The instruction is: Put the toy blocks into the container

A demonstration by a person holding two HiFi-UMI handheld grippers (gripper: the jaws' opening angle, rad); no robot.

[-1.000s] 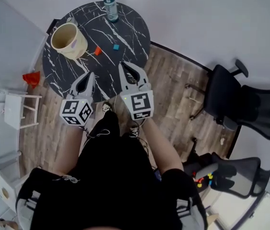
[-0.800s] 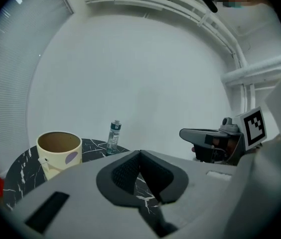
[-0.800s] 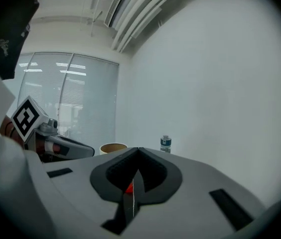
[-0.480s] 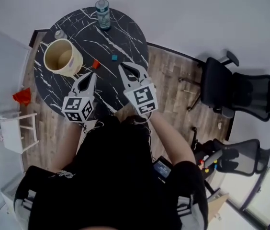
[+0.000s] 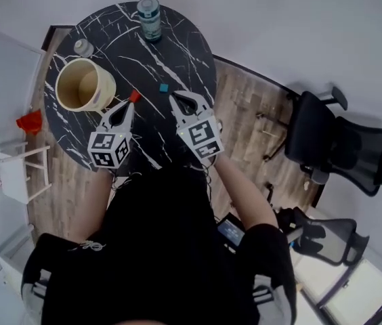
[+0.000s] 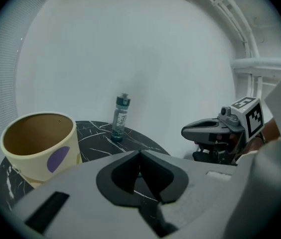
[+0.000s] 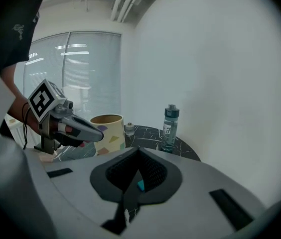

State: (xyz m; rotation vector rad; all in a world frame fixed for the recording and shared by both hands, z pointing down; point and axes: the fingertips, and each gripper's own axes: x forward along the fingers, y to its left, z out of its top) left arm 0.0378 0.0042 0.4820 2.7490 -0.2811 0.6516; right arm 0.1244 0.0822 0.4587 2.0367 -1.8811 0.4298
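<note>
A round black marble table [image 5: 177,46] carries a cream container [image 5: 82,87], a red block [image 5: 135,96] and a teal block [image 5: 164,87]. My left gripper [image 5: 129,104] is shut and empty, its tip just short of the red block, to the right of the container [image 6: 41,143]. My right gripper [image 5: 175,100] is also shut and empty, its tip close behind the teal block. In the right gripper view the teal block [image 7: 140,185] shows below the closed jaws of the right gripper [image 7: 139,149]. In the left gripper view, the left gripper [image 6: 140,154] has its jaws together.
A water bottle [image 5: 150,9] stands at the table's far edge and a small jar [image 5: 82,47] behind the container. Black office chairs [image 5: 347,147] stand to the right. A white stool [image 5: 15,175] and a red object [image 5: 30,121] are on the floor at left.
Both grippers have moved forward and down over the table, ending close to the red and teal blocks. Their jaws stayed shut.
</note>
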